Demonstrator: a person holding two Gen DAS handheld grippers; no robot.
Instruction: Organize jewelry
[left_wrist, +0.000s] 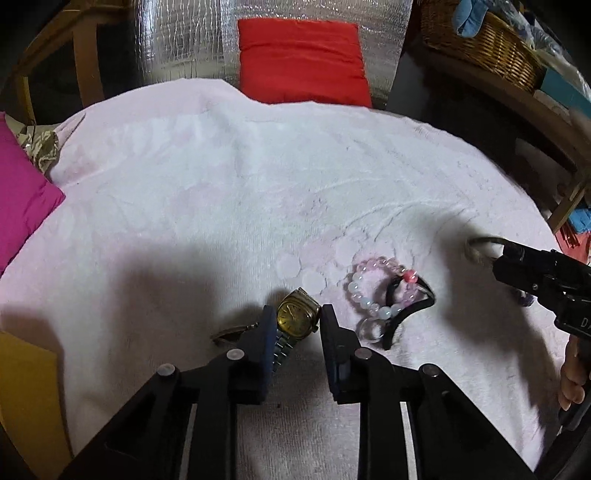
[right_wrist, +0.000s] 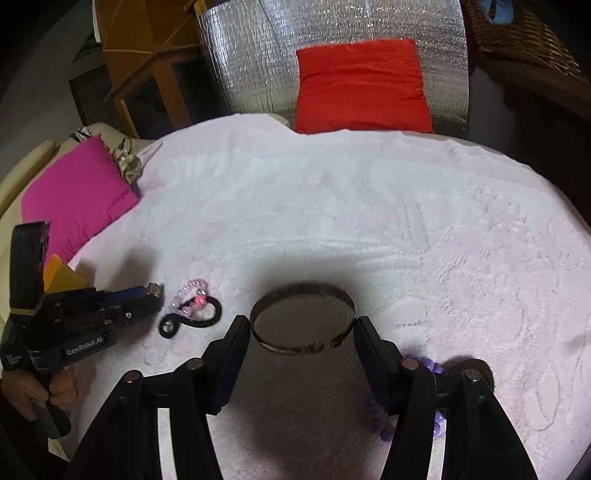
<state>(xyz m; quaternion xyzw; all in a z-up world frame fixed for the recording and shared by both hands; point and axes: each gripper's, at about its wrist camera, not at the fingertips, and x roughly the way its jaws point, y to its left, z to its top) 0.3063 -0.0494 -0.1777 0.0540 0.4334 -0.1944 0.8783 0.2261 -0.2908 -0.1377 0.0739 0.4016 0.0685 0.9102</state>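
Observation:
A gold-faced watch (left_wrist: 297, 316) with a metal band sits between the pads of my left gripper (left_wrist: 299, 323), which is shut on it just above the pale towel (left_wrist: 258, 192). The right wrist view shows the same watch (right_wrist: 155, 289) at that gripper's tip. My right gripper (right_wrist: 303, 326) is shut on a thin metal bangle (right_wrist: 295, 291), one pad on each side, and the bangle hangs over its own shadow. A pink bead bracelet (left_wrist: 364, 275) lies tangled with a black hair tie (left_wrist: 402, 321) between the two grippers.
A small metal piece (left_wrist: 231, 332) lies left of my left fingers. Purple beads (right_wrist: 430, 365) lie under my right finger. A red cushion (right_wrist: 362, 85), a magenta cushion (right_wrist: 74, 199), a yellow box (left_wrist: 26, 387) and a wicker basket (left_wrist: 480, 40) ring the towel.

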